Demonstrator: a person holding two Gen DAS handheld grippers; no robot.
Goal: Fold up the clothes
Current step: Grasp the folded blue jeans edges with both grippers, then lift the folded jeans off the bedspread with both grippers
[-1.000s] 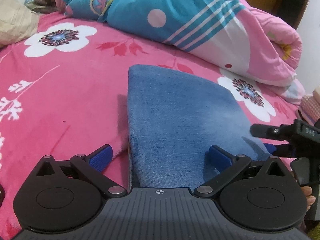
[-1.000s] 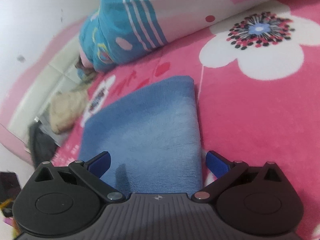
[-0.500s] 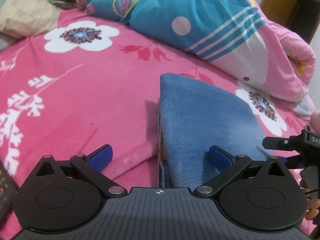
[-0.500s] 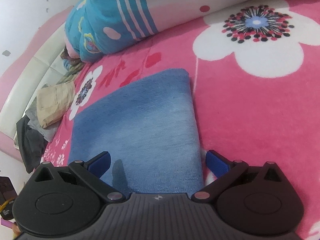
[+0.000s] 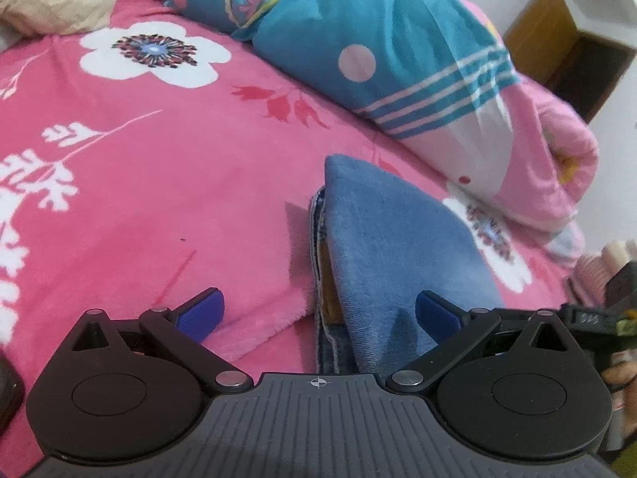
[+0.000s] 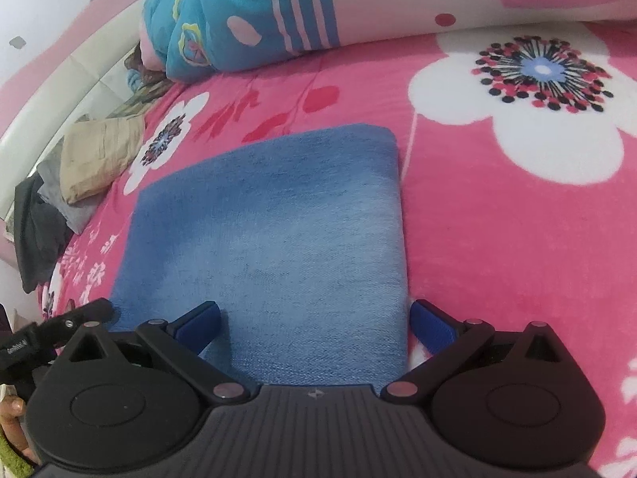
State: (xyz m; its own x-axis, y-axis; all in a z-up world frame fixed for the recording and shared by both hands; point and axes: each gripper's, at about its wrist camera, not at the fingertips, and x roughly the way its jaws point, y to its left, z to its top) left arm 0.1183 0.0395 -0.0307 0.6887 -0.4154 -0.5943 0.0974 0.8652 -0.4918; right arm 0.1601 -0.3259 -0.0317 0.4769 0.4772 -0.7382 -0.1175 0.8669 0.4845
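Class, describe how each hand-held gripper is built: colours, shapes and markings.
The left hand-held gripper and right hand-held gripper match: ribbed dark-grey body with a small crosshair mark, two round black discs, black linkage arms with silver pivots, blue fingertip pads.

I see the folded jeans (image 6: 274, 239) lying flat on the bed cover (image 5: 139, 199), near the middle of the bed. Behind the jeans, a rolled quilt (image 5: 378, 51) lies across the far side of the bed. In the right wrist view, a small pile of clothes (image 6: 91, 155) sits to the far left, at the edge of the bed. My left gripper (image 5: 318, 310) is at the near left edge of the jeans, and my right gripper (image 6: 314, 318) is above the near right edge.
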